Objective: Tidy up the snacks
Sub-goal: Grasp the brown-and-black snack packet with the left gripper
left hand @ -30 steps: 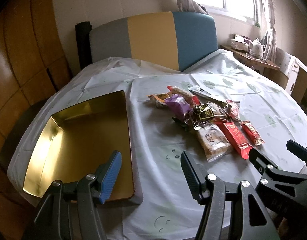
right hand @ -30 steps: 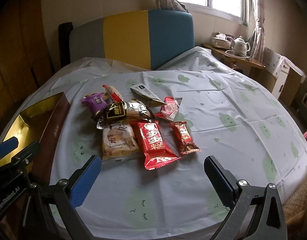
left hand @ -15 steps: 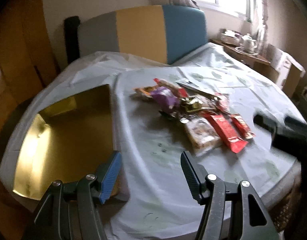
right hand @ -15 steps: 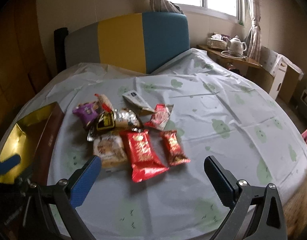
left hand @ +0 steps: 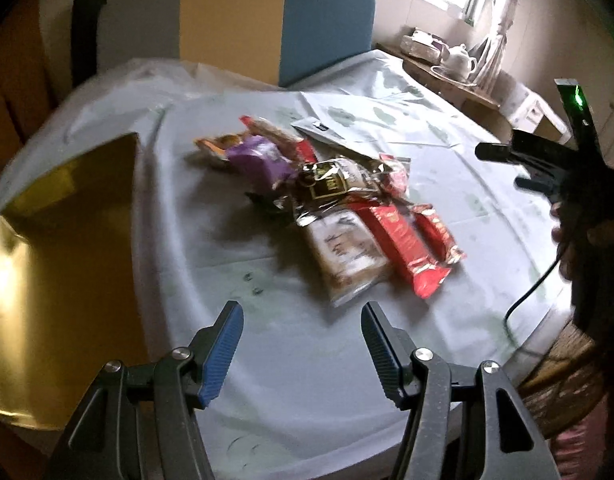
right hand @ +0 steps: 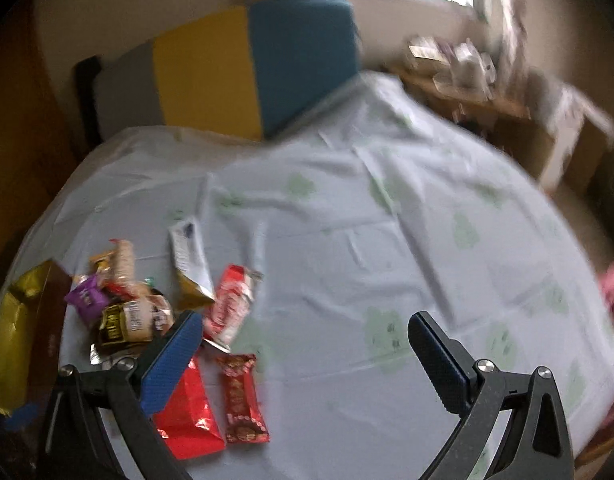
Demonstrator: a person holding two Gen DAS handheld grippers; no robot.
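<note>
Setting: a round desk under a pale cloth printed with green shapes, a grey, yellow and blue headboard behind it.
Landmark: the snack pile, lying near the middle of the desk.
Snack pile: a purple packet at its far left, a dark gold-labelled packet in its middle, a pale biscuit packet on the near side, and a large red packet and a small red bar side by side on its right.
Gold tray: left of the snack pile, at the desk's left edge, nothing visible inside it.
Left gripper: on the near side of the snack pile, above bare cloth; jaws parted wide, nothing between them.
Right gripper: its own view puts the snack pile at lower left; jaws spread wide and empty, the blue finger overlapping the large red packet in the picture; contact cannot be told through the blur.
Side table: beyond the snack pile to the right, under the window, carrying a white teapot.
Person: a hand at the right edge, right of the snack pile, holding the right gripper's handle.
</note>
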